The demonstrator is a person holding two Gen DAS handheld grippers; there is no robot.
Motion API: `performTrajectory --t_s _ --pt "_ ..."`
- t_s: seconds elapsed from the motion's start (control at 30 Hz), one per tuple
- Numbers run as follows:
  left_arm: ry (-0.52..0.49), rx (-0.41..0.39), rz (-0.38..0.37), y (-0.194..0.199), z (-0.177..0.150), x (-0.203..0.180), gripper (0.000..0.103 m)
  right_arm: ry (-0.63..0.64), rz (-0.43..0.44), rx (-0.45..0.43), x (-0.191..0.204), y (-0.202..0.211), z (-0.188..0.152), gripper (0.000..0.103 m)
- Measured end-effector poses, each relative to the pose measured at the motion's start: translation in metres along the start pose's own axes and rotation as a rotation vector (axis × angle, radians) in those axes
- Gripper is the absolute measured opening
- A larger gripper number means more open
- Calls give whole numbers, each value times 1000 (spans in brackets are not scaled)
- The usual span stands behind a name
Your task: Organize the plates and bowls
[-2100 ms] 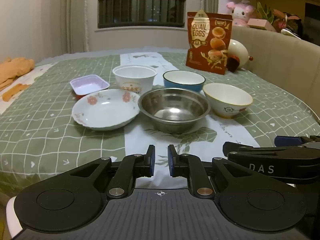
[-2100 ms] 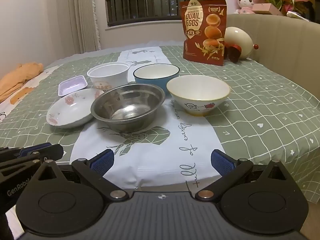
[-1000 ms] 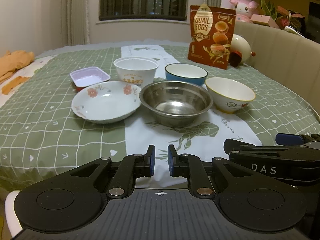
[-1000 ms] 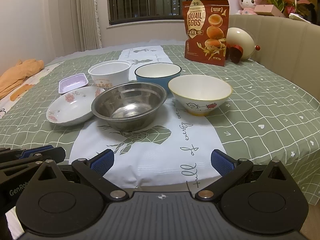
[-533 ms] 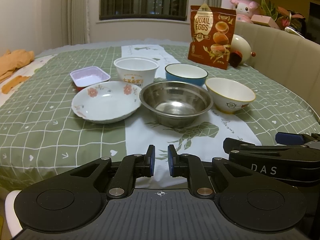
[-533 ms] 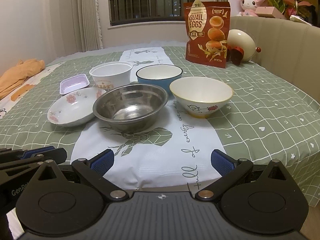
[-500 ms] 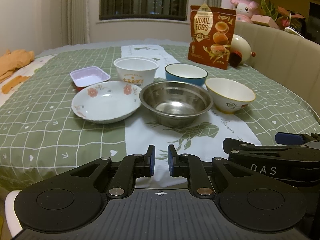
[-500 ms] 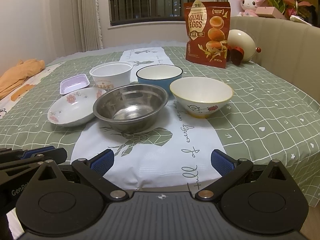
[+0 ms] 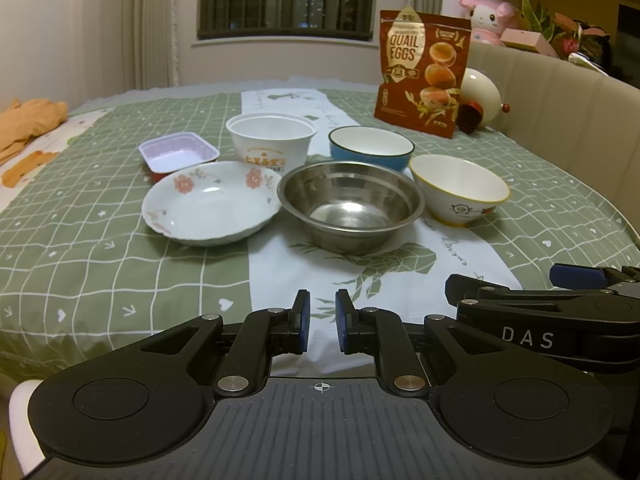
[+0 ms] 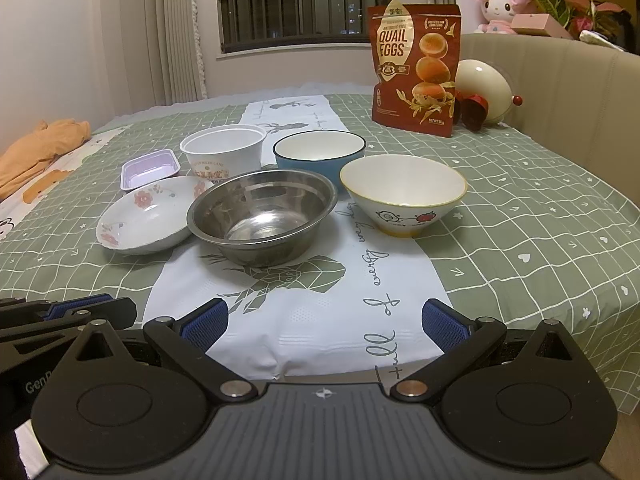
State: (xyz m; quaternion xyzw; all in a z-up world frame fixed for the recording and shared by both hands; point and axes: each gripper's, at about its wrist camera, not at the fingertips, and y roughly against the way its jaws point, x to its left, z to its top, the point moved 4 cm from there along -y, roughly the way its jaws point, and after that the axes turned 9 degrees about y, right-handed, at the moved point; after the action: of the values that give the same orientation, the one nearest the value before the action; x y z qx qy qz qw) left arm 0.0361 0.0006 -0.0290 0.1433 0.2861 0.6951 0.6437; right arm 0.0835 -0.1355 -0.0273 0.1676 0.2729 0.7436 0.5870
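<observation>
On the green checked tablecloth a flowered plate lies left of a steel bowl. A yellow-rimmed white bowl stands to the right. Behind them are a blue bowl, a white paper bowl and a small purple tray. My left gripper is shut and empty over the near table edge. My right gripper hangs open beside it, empty, well short of the dishes.
A red quail egg bag stands at the back right, with a cream egg-shaped toy behind it. A beige sofa back borders the right side. Orange cloth lies at the far left.
Both views settled slightly between the oldest frames and a second ago; since then nothing has moved. Neither gripper changed its opening.
</observation>
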Motion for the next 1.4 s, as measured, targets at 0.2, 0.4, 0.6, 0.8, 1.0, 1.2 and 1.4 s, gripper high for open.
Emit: performTrajectory --t_s 0.2,0.4,0.6,0.8,1.0,1.2,1.4 --pt "0 1 0 0 0 0 16 -1 1 0 0 0 -1 103" --pt "1 3 1 0 -2 -1 16 -5 3 5 1 -1 -2 103" --pt "2 7 3 0 -6 -2 16 -8 5 7 0 -2 -4 103" --pt "3 7 2 -1 -6 -1 16 -10 5 7 0 -2 -4 103" --pt "9 13 -1 -4 -5 1 16 -15 4 8 0 -5 -5 103" --pt "41 39 -6 -16 -2 10 16 -32 0 15 -4 -13 -4 103" --pt "144 178 -93 -51 -1 26 16 -73 -5 55 -8 -35 -6 103"
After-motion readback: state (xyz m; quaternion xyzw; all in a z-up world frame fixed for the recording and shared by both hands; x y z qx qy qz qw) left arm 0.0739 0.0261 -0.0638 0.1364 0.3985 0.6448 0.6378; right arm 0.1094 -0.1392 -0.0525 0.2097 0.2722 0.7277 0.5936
